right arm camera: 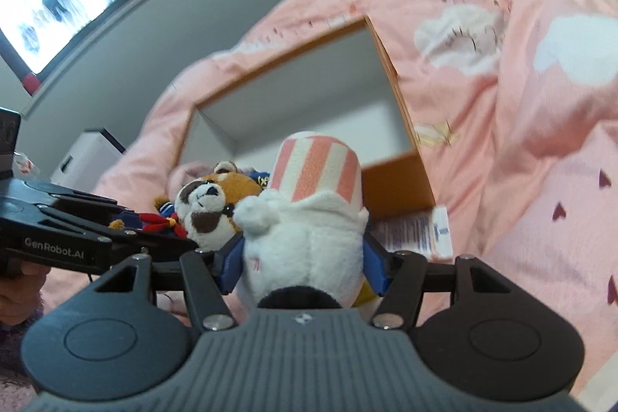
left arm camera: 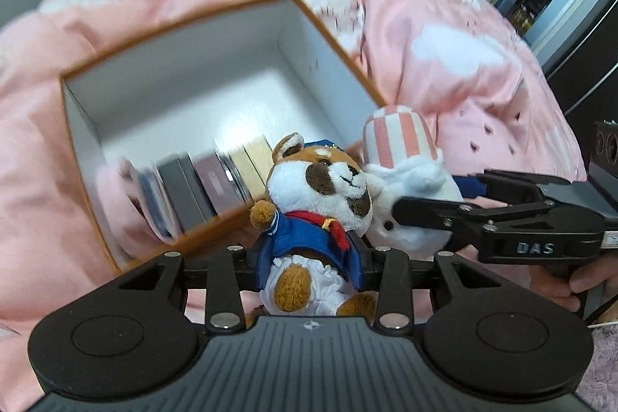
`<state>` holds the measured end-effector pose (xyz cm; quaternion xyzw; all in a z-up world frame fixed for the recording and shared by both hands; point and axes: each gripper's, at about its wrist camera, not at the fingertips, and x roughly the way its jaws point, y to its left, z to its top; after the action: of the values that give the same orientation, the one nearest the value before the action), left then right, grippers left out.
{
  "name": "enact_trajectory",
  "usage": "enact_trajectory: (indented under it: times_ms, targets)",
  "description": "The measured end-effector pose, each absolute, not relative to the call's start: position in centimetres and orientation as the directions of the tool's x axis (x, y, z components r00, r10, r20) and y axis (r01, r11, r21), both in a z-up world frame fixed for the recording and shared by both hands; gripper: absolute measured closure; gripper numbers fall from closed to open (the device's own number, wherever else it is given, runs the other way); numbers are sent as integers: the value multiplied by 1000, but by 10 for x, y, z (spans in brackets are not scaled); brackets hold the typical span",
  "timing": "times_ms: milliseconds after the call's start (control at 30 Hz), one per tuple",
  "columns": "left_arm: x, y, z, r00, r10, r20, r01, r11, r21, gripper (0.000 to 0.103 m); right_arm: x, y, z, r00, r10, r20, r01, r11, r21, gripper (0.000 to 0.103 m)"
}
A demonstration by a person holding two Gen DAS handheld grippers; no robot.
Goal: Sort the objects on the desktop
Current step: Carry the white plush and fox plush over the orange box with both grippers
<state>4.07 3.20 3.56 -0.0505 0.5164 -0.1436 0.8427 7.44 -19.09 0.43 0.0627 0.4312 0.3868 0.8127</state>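
The left gripper [left arm camera: 313,257] has its jaws clamped on the raccoon plush [left arm camera: 316,203] at lower centre, the right gripper's [right arm camera: 305,261] jaws on the white plush [right arm camera: 305,242], both poised before the open box [left arm camera: 77,126] on the bed [left arm camera: 483,64], apparently for dropping in.

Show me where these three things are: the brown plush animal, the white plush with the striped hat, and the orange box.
brown plush animal [left arm camera: 320,180], left wrist view, on its white face.
white plush [right arm camera: 309,238], right wrist view, on its white body.
orange box [left arm camera: 231,37], left wrist view, on its far inner wall.
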Motion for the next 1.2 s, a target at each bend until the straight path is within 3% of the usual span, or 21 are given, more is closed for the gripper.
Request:
enact_trajectory:
  times_ms: [333, 733, 1100, 1200]
  targets:
    - [58, 61, 61, 543, -247, -803, 132, 969, -209, 59, 94, -176, 30, 316, 765, -561, -599, 620, 507, 40]
    - [96, 112, 65, 627, -148, -765, -8, 981, -196, 59, 145, -132, 50, 318, 788, -527, -641, 589, 493, 40]
    - [138, 143, 34, 656, -113, -746, -189, 933, -307, 59, 183, -77, 40, 239, 793, -560, -653, 558, 512, 40]
    - [145, 143, 17, 638, -66, -767, -232, 933, -274, 59, 190, -68, 30, 197, 792, -578, -635, 552, 540, 39]
